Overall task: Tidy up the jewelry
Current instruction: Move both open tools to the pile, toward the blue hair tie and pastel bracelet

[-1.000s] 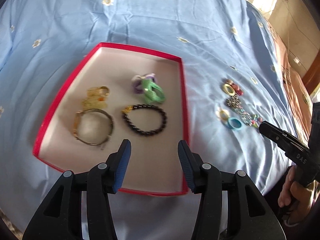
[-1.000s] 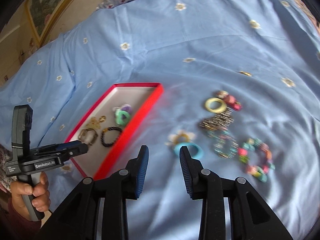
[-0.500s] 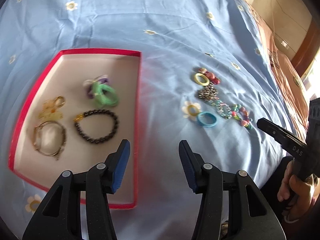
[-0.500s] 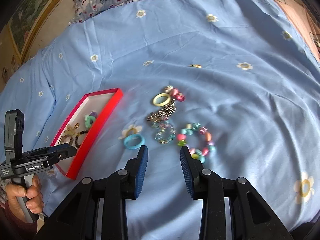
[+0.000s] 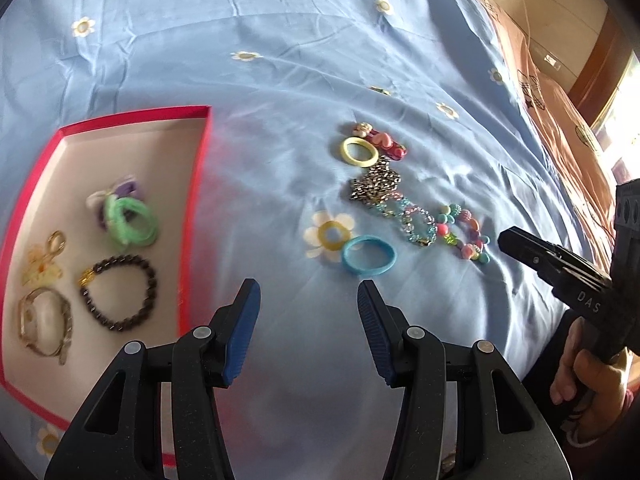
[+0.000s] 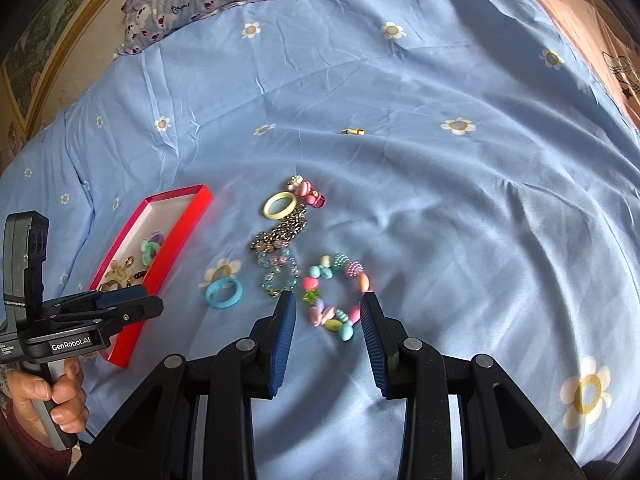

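Both grippers have slid away from the red tray toward the loose jewelry. Right gripper (image 6: 327, 306) is nearest: its fingers are partly open and hold nothing, and the bright bead bracelet (image 6: 334, 296) lies on the blue sheet (image 6: 460, 200) right between and just past the tips (so this hand looks set to pick it up). Left gripper (image 5: 308, 300) is open wider, empty too, with the blue ring (image 5: 368, 255) just ahead, a bit to its right. Farther off sits the red tray (image 5: 196, 184), already holding some pieces.
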The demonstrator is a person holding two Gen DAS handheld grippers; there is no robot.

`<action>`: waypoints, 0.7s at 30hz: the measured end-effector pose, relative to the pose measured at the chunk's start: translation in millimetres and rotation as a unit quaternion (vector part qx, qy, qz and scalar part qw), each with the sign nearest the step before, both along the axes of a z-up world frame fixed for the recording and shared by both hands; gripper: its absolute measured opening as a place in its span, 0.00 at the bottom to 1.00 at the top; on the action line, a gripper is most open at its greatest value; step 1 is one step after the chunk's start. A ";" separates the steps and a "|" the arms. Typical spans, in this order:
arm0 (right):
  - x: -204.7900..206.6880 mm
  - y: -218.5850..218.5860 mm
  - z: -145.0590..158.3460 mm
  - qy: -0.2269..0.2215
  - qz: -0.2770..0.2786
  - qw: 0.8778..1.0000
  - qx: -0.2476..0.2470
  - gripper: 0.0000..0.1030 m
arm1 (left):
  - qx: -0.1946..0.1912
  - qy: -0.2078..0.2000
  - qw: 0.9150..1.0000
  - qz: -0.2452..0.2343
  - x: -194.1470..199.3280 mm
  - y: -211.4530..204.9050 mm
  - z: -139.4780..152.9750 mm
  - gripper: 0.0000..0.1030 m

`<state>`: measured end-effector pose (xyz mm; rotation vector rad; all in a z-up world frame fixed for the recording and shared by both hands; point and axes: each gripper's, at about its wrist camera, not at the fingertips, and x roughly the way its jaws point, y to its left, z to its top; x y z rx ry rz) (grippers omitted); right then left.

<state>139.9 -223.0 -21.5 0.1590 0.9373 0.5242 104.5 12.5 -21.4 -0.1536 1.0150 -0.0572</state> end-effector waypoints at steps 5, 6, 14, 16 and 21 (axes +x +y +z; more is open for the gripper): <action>8.2 1.8 -6.2 0.007 0.000 1.000 -0.006 0.34 | -0.003 0.007 1.000 -0.014 16.2 -12.8 -7.4 0.48; 9.6 3.2 -7.6 0.007 0.001 1.000 -0.009 0.34 | -0.002 0.011 1.000 -0.016 21.3 -15.4 -10.9 0.48; 24.4 13.4 -30.0 0.023 0.004 0.999 -0.036 0.33 | 0.002 0.027 0.999 -0.029 42.5 -26.6 -33.7 0.47; 25.3 15.3 -35.8 0.023 0.005 0.999 -0.039 0.30 | 0.012 0.020 0.999 -0.035 42.8 -29.1 -35.0 0.35; 27.4 13.8 -37.6 0.017 -0.002 0.999 -0.043 0.12 | -0.001 0.018 0.999 -0.049 43.8 -27.4 -35.4 0.02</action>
